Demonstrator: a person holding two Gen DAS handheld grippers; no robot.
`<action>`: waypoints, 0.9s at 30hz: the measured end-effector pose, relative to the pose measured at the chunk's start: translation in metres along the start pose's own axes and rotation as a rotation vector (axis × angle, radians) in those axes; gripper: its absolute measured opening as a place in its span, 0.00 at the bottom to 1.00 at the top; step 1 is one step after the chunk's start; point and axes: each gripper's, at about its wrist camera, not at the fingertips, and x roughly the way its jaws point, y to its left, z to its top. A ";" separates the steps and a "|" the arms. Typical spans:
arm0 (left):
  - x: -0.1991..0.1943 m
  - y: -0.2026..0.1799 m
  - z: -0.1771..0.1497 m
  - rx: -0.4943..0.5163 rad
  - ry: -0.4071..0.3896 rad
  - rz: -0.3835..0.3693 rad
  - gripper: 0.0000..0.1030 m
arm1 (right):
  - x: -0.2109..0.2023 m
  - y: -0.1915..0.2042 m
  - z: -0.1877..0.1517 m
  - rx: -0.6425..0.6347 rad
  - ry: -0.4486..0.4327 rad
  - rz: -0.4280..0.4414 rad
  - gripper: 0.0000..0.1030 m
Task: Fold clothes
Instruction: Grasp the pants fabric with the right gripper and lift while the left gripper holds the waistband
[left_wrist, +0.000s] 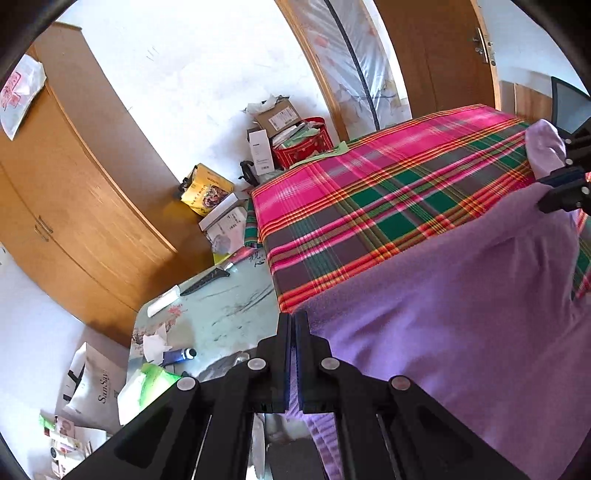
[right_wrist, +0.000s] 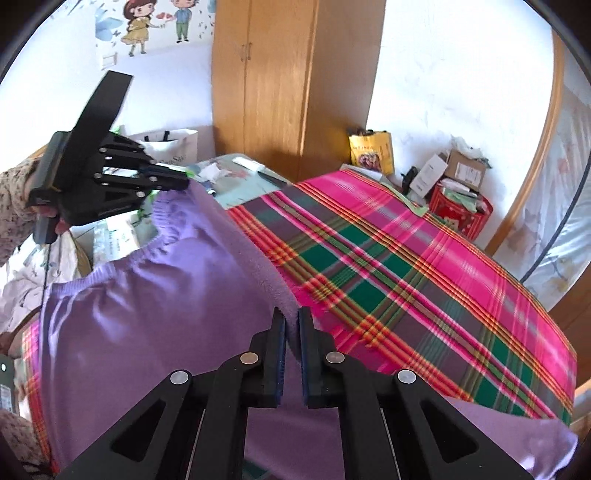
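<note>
A purple garment (left_wrist: 461, 295) is held up over a table covered with a pink and green plaid cloth (left_wrist: 369, 199). My left gripper (left_wrist: 294, 321) is shut on its ribbed edge. My right gripper (right_wrist: 291, 317) is shut on another part of the garment (right_wrist: 147, 314). In the left wrist view the right gripper (left_wrist: 554, 184) shows at the far right, pinching the fabric. In the right wrist view the left gripper (right_wrist: 177, 181) shows at upper left, clamped on the ribbed hem. The fabric spans between both grippers above the plaid cloth (right_wrist: 424, 269).
A glass table part (left_wrist: 221, 295) beside the plaid cloth holds a knife (left_wrist: 205, 282), a tube and tissue packs. Boxes, a yellow bag (left_wrist: 207, 190) and a red basket (left_wrist: 306, 144) stand by the wall. A wooden wardrobe (right_wrist: 280, 85) stands behind.
</note>
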 end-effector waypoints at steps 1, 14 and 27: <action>-0.005 0.000 -0.002 -0.001 -0.003 0.002 0.02 | -0.006 0.005 -0.001 -0.004 -0.005 0.000 0.07; -0.065 -0.008 -0.040 -0.036 -0.032 0.010 0.02 | -0.057 0.074 -0.027 -0.036 -0.035 0.031 0.07; -0.106 -0.018 -0.082 -0.045 -0.057 0.007 0.02 | -0.089 0.123 -0.053 -0.066 -0.040 0.076 0.07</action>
